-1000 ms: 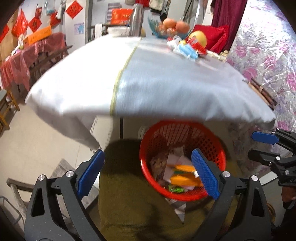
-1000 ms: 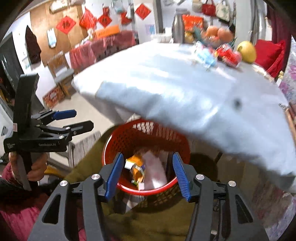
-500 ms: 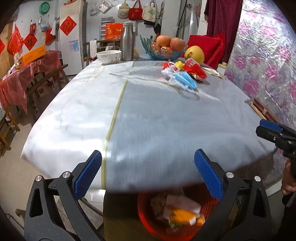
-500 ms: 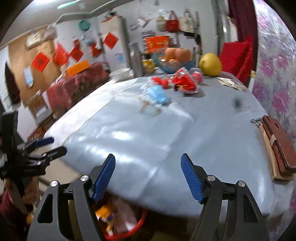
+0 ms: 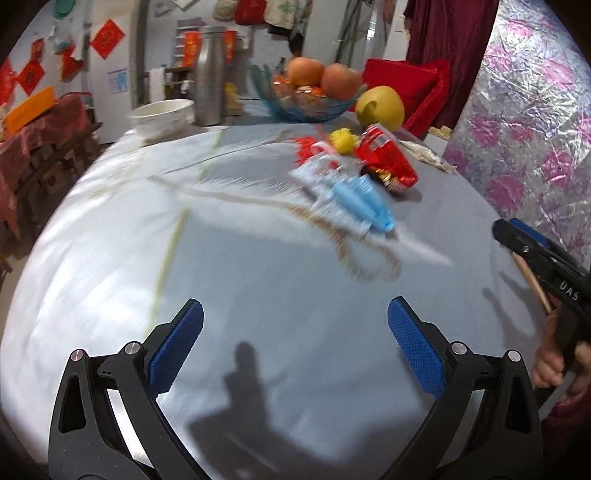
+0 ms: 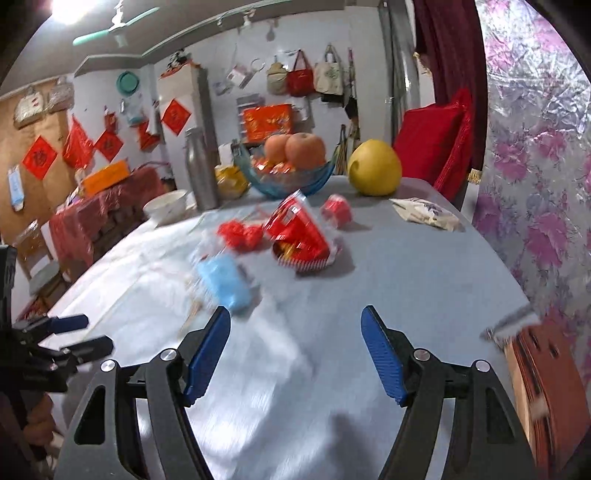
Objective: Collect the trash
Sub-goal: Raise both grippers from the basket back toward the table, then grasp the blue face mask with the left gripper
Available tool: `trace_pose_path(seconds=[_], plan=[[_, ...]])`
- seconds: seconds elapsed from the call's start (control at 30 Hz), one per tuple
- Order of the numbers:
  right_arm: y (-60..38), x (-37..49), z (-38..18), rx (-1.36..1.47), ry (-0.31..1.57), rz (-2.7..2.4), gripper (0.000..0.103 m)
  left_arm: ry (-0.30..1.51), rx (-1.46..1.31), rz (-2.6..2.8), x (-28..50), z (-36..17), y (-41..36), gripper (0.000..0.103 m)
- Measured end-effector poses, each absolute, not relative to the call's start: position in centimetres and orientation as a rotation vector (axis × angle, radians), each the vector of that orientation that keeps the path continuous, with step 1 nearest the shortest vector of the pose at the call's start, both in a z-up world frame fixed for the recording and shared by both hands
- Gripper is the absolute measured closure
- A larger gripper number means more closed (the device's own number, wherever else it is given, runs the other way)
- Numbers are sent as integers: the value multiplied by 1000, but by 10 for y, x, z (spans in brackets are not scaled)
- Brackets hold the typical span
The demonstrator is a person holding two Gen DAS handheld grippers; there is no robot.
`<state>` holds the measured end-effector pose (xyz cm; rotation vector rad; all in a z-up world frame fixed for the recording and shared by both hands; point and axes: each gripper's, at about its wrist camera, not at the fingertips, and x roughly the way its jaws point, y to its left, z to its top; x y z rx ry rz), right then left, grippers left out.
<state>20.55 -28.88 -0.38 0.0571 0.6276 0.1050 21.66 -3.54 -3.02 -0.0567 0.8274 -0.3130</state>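
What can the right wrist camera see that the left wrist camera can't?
Only the right wrist view shows the brown wallet at the table's right edge, the ceiling fan, and the left gripper off to the side. Only the left wrist view shows the fuzzy yellow ball beside the red wrapper, and the right gripper coming in from the right. Both show the blue wrapper, the fruit bowl, the yellow pomelo, the white bowl and the steel flask. Both grippers are open and empty.
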Motion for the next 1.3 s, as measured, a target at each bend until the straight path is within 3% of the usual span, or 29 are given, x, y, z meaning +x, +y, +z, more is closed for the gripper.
trace_pose_path(seconds=[0.6,0.67,0.7,0.73,0.83,1.1,1.3], plan=[[-338,254,-50,362,783,100,33,889,-60,-432,324,-37,-141,12],[-340,254,-50,372,779,99,33,914,-64,-430,333,-45,-144,25],[-341,254,-50,380,774,102,33,926,-67,-443,337,-49,-146,47],[-342,253,-50,384,773,105,33,935,-72,-460,338,-52,-146,58],[-346,253,-52,416,769,119,39,900,-73,-467,332,-54,-139,68],[-350,251,-52,451,760,136,41,749,-141,-521,297,-11,-67,69],[-348,252,-51,432,768,135,41,752,-105,-438,277,-20,-19,69]])
